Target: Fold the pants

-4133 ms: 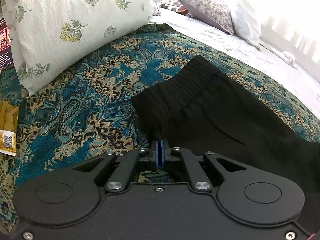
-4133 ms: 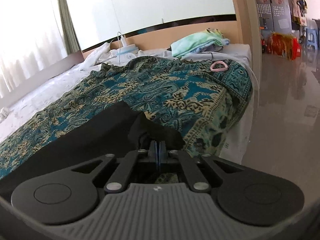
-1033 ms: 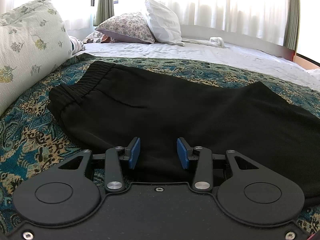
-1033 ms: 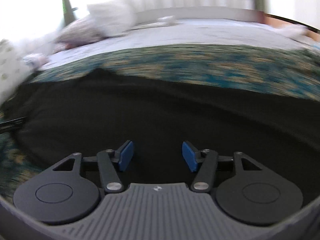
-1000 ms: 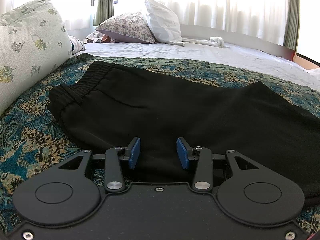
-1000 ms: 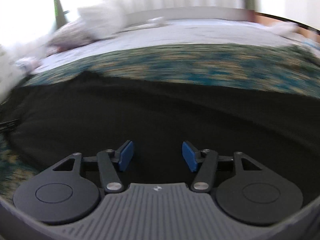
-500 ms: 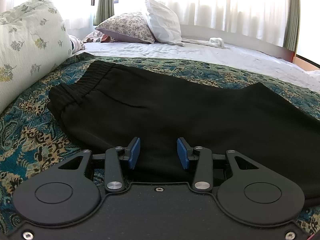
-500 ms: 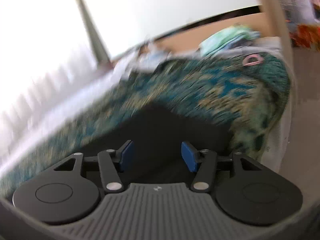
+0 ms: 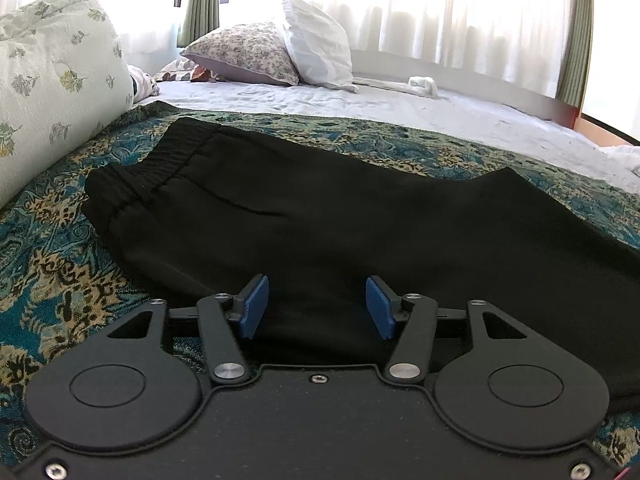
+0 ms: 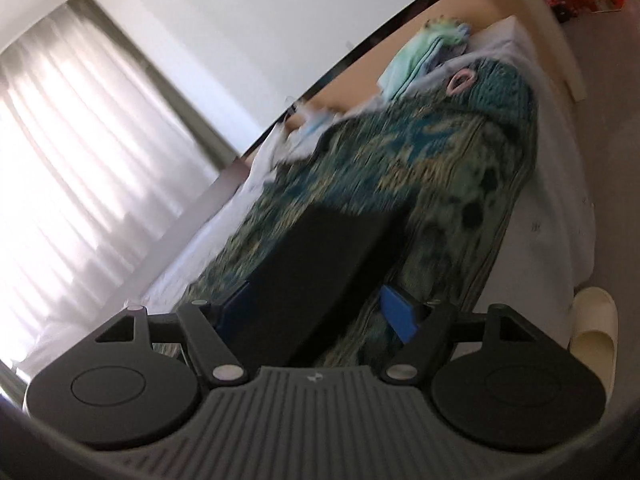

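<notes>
Black pants [image 9: 340, 220] flat on paisley bedspread [image 9: 60, 264]; left claw [image 9: 316, 306] and right claw [image 10: 320, 312] spreading, pinching nothing.

We hold our left gripper [image 9: 316, 306] level and pitched gently down, its jaws opening with black cloth lying between them. Our right gripper [image 10: 316, 316] is rolled sideways, jaws opening wide.
</notes>
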Demonstrator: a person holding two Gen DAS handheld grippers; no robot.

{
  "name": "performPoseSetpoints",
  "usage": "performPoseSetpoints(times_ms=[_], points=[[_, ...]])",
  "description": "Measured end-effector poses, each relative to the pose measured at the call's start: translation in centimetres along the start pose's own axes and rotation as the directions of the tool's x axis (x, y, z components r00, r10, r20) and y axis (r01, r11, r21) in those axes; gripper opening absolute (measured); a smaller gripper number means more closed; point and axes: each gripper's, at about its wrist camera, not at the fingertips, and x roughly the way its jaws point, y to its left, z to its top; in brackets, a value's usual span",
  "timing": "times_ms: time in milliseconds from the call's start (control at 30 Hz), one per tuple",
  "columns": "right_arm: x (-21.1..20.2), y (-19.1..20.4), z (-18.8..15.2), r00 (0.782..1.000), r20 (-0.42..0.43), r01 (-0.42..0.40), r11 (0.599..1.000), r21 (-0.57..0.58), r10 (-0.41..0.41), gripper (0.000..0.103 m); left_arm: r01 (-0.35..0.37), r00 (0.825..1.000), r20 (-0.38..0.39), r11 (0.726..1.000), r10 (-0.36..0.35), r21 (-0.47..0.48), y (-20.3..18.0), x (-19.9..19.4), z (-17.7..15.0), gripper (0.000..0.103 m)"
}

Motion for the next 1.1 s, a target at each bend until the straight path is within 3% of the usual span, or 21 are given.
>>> performPoseSetpoints(times_ms=[333, 433, 533, 600, 667, 800, 933, 1100], points=[[2.4, 0.5, 0.1, 0.998, -0.056, -0.019, 0.999, 0.032, 0.021, 0.08, -0.005, 1.0, 0.0, 1.0, 0.005, 0.009, -0.3, 0.2, 0.0, 0.053], [4.3, 0.0, 1.1, 0.998, -0.055, 0.02, 0.997, 0.074, -0.016, 0.068, -0.004, 1.0, 0.0, 1.0, 0.004, 0.008, -0.3, 0.1, 0.0, 0.053], [5.8, -0.2, 1.8, 0.994, -0.061, 0.092, 0.994, 0.058, -0.088, 0.048, -0.004, 1.0, 0.0, 1.0, 0.004, 0.008, -0.4, 0.2, 0.0, 0.053], [6.3, -0.4, 2.1, 0.987, -0.071, 0.146, 0.988, 0.046, -0.142, 0.021, -0.004, 1.0, 0.0, 1.0, 0.004, 0.007, -0.3, 0.2, 0.0, 0.053], [6.0, -1.3, 2.1, 0.99, -0.049, 0.139, 0.984, 0.114, -0.134, 0.016, -0.004, 1.0, 0.0, 1.0, 0.004, 0.008, -0.3, 0.1, 0.0, 0.053], [5.7, -0.1, 1.9, 0.97, 0.059, 0.238, 0.971, 0.009, -0.238, 0.021, -0.003, 1.0, -0.001, 1.0, 0.003, 0.008, -0.2, 0.1, 0.1, 0.053], [6.0, -1.2, 2.2, 0.973, 0.043, 0.221, 0.972, 0.081, -0.225, 0.024, 0.004, 1.0, 0.002, 1.0, -0.004, 0.003, -0.3, 0.1, 0.0, 0.053], [6.2, -0.7, 2.0, 0.968, 0.052, 0.245, 0.969, 0.034, -0.247, 0.023, 0.004, 1.0, 0.001, 1.0, -0.004, 0.001, -0.3, 0.0, 0.1, 0.053]])
